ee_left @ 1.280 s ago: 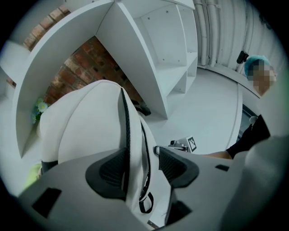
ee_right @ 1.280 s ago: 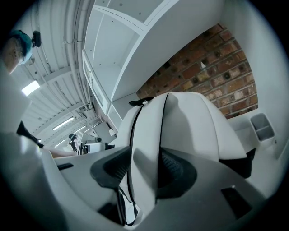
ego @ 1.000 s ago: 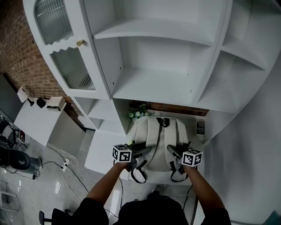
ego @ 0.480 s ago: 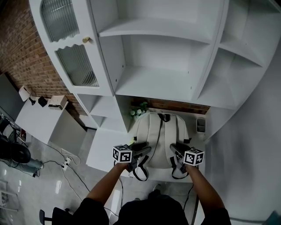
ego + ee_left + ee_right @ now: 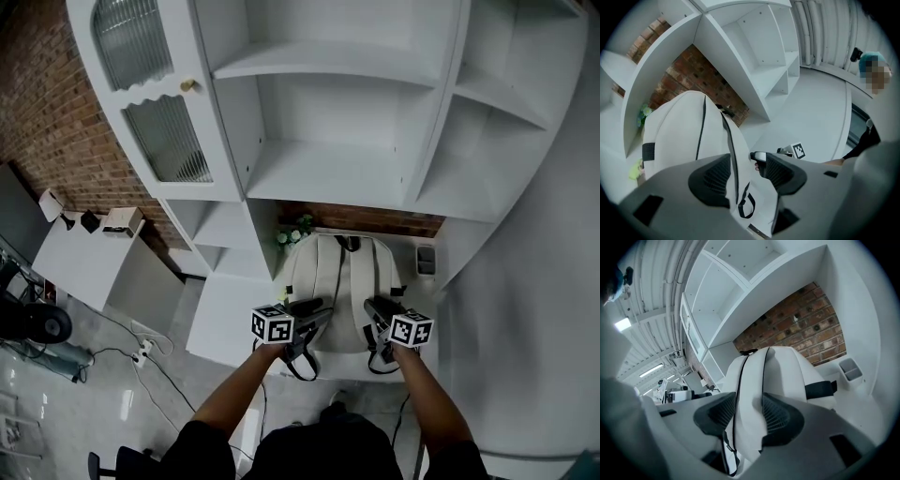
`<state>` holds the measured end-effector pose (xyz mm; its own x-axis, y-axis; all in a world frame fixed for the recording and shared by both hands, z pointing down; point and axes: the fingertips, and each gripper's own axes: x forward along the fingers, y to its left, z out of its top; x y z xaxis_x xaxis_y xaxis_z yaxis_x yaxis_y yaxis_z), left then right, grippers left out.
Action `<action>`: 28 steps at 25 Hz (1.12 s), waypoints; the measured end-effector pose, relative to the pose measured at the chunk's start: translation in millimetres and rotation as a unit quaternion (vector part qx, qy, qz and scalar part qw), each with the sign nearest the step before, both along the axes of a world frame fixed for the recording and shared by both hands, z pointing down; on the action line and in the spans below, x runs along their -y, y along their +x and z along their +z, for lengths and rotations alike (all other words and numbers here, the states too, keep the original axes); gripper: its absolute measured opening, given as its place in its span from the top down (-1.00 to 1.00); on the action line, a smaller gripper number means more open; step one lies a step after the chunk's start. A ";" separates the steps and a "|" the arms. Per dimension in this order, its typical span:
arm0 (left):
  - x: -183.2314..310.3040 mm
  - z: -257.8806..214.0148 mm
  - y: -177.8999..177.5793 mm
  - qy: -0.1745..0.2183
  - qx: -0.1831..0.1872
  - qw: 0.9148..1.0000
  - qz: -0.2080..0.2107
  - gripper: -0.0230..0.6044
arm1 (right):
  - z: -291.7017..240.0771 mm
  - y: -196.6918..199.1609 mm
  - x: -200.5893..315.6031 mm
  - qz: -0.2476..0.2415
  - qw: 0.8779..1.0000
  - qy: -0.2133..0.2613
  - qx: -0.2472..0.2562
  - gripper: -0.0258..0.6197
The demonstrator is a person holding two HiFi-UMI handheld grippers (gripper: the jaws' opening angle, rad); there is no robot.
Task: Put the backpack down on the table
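Note:
A cream backpack [image 5: 339,286] with black trim stands against the brick back wall of a niche, its base on the white table [image 5: 420,289]. My left gripper [image 5: 317,314] is shut on the backpack's left shoulder strap [image 5: 740,187]. The right gripper [image 5: 373,313] is shut on the right strap [image 5: 750,423]. In both gripper views the cream fabric fills the gap between the ribbed pads. The backpack's body [image 5: 679,136] rises beyond the jaws, with its black top handle [image 5: 749,352] by the bricks.
White shelves [image 5: 337,178] overhang the niche. A small plant with white flowers [image 5: 292,234] sits left of the backpack, and a grey holder [image 5: 427,260] stands to its right. A glass-door cabinet [image 5: 150,103] and a low side desk [image 5: 84,248] are to the left.
Both grippers and the backpack have shifted a little forward, toward the brick wall. The grip on the straps is unchanged.

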<state>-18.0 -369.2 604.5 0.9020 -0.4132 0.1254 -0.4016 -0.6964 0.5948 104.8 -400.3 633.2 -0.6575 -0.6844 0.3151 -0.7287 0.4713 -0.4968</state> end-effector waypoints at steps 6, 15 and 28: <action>-11.1 0.9 10.9 -0.002 0.015 1.000 0.020 0.18 | -2.3 -0.4 -11.6 0.009 1.000 0.012 -0.028 0.37; -30.5 6.6 17.0 -0.005 0.046 0.999 -0.015 0.18 | -22.2 -30.2 -49.5 0.000 0.998 0.040 -0.046 0.37; -88.5 -4.2 -11.0 0.023 0.096 0.989 -0.112 0.85 | -42.7 -67.9 -123.9 0.023 0.994 0.066 -0.087 0.52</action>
